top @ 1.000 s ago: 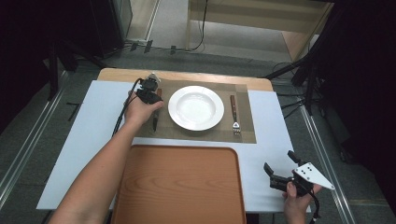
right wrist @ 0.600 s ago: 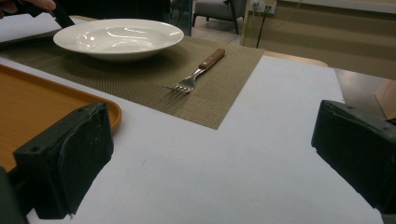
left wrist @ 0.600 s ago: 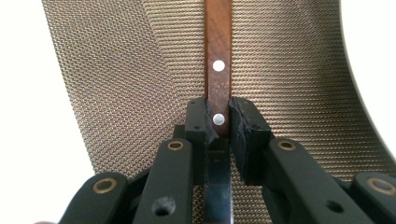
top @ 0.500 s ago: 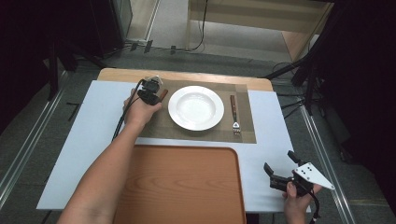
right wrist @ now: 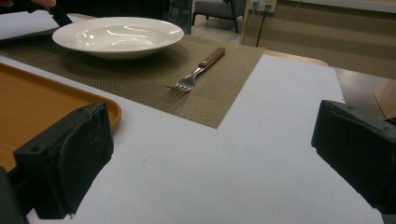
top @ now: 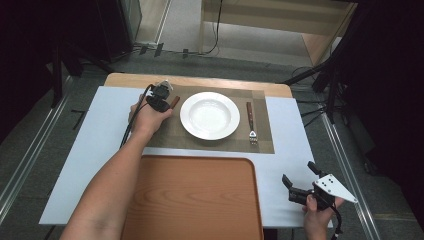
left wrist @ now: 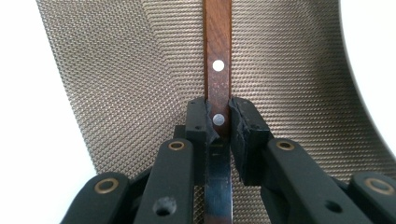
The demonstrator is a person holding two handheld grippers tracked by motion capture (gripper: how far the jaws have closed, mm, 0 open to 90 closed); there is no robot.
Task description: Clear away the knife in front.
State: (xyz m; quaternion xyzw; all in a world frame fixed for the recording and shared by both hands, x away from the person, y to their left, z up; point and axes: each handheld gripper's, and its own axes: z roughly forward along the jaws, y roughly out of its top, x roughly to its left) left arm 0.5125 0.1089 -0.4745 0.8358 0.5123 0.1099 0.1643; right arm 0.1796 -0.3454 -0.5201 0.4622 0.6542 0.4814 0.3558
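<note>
A knife with a wooden handle (left wrist: 217, 56) and a dark metal blade lies on the woven placemat (left wrist: 116, 70), left of the white plate (top: 210, 115). My left gripper (left wrist: 217, 121) is shut on the handle beside a rivet; its jaws have just been closing with the knife between them. From above, the left gripper (top: 161, 97) sits at the mat's far left corner, with the knife handle (top: 174, 101) poking out beside it. My right gripper (top: 298, 172) hovers open near the table's front right corner, with nothing between its pads (right wrist: 70, 154).
A fork (top: 251, 123) with a wooden handle lies on the mat right of the plate. An orange tray (top: 192, 200) fills the table's near middle. White tabletop (right wrist: 243, 154) lies in front of the right gripper, with the plate (right wrist: 116, 35) and fork (right wrist: 198, 72) beyond.
The left hand has shifted only slightly at the mat's left edge, over the knife. The right gripper has stayed where it was.
</note>
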